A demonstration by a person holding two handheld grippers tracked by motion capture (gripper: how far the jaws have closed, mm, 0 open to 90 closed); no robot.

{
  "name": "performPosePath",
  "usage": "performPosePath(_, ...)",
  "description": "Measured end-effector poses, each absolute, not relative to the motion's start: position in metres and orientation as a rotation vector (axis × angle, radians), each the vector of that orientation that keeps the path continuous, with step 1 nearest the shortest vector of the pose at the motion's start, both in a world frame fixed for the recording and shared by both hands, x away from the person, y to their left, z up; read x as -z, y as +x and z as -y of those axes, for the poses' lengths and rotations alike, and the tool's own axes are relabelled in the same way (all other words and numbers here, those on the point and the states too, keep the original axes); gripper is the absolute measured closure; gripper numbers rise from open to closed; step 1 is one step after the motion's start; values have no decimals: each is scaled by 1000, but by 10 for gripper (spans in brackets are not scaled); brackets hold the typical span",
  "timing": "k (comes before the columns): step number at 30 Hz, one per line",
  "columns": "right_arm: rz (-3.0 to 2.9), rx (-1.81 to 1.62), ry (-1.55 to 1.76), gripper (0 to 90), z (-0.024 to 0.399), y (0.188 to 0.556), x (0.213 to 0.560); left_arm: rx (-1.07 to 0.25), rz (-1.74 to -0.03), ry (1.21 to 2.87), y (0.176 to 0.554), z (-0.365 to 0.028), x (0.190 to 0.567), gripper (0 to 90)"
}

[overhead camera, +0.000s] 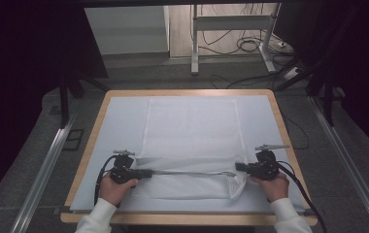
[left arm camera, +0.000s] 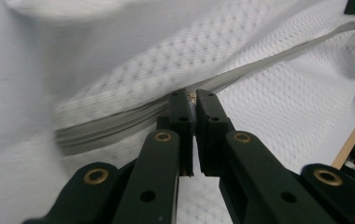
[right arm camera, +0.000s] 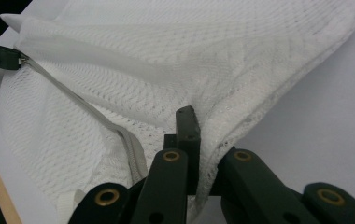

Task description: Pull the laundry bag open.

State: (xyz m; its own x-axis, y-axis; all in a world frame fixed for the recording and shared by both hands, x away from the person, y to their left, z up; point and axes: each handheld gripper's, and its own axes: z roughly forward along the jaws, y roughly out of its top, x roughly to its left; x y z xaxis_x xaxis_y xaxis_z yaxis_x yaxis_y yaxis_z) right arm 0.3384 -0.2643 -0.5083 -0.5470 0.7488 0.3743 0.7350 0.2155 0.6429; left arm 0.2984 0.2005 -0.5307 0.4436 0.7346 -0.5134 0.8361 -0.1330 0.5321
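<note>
Probably a lab: a padded table (overhead camera: 91, 145), black curtains (overhead camera: 27, 48), floor rails (overhead camera: 46, 165) and loose cables (overhead camera: 250, 46).

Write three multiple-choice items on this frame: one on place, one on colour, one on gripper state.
1. Where does the mesh laundry bag lie?
A. on the floor
B. on the table's white mat
C. on a chair

2. What colour is the zipper?
A. grey
B. red
C. black

3. How does the left gripper stand?
A. wide open
B. shut on the zipper
C. shut on a cable

Key: B, the bag spreads over the mat in the high view; A, a grey band crosses the white mesh; B, its jaws pinch the zipper line.
</note>
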Motion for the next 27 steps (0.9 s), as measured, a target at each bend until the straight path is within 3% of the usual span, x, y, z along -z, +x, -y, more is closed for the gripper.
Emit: performPosePath(27,-2447,-1255,1481,882,263,339,510,151,-1369,1858,295,-222,532,865)
